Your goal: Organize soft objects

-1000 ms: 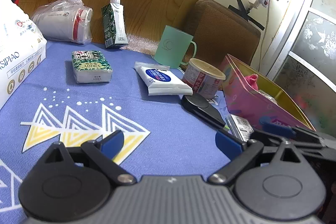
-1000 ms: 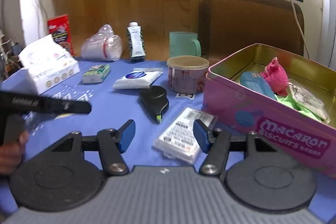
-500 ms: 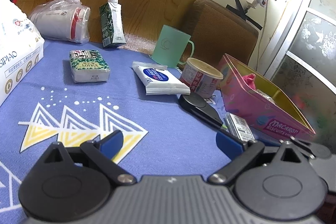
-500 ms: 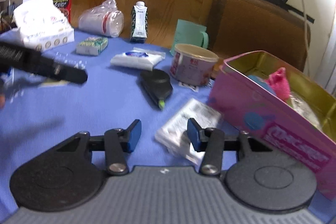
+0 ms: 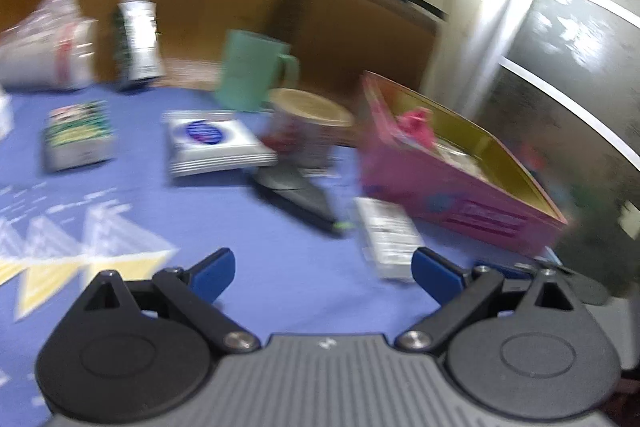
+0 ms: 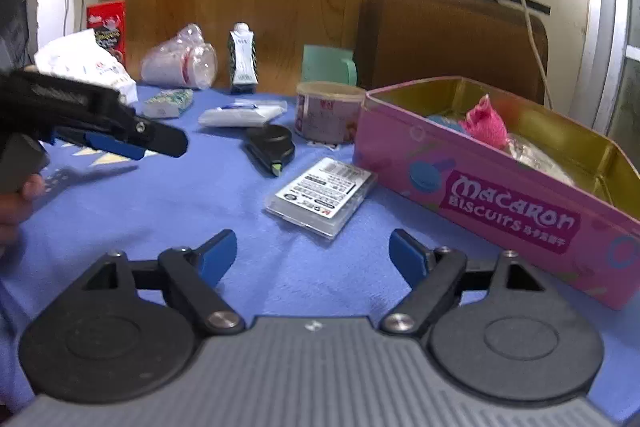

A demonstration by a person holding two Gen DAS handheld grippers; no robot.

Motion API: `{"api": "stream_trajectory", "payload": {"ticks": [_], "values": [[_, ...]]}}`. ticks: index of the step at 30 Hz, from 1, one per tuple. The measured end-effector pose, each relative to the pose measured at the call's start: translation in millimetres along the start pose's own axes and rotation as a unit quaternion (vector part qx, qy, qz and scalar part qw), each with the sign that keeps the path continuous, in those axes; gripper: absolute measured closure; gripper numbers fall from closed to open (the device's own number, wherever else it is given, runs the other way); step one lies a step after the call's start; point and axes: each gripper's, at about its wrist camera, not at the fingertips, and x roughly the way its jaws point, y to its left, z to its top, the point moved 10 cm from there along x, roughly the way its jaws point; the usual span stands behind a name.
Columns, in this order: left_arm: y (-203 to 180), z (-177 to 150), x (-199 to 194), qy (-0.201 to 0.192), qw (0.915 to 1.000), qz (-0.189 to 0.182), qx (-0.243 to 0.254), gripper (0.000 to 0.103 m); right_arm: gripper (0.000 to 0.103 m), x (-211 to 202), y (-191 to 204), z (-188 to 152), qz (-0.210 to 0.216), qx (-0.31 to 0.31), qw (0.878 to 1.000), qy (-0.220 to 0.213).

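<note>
Right wrist view: right gripper (image 6: 312, 253), jaws just widened and empty, clear packet (image 6: 322, 195) ahead; left gripper (image 5: 322, 269) spread, empty.

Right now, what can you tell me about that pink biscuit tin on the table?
The pink tin is a long rectangular box, apparently metal, with a gold-coloured inside and no lid on it. Its side reads "Macaron Biscuits" beside printed macaron pictures. It sits flat on the blue tablecloth, open side up, in front of a brown chair back. Inside lie a pink fluffy cloth, something blue and a clear wrapped item. Neither gripper touches it; a flat labelled packet lies just beside it.
</note>
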Motion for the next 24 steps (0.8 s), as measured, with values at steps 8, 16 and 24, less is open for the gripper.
{"api": "stream_trajectory", "payload": {"ticks": [8,16,24], "values": [[-55,0,65,0.071,0.9968,-0.012,0.033,0.005,0.014,40,-4,10,0.037,0.003,0.999,0.036],[-70,-13,71,0.074,0.9960,-0.019,0.046,0.013,0.034,36,-6,10,0.070,0.014,0.997,0.016],[-113,15,42,0.029,0.9957,-0.044,0.076,0.014,0.034,-10,-22,35,0.040,0.014,0.996,-0.084]]}}
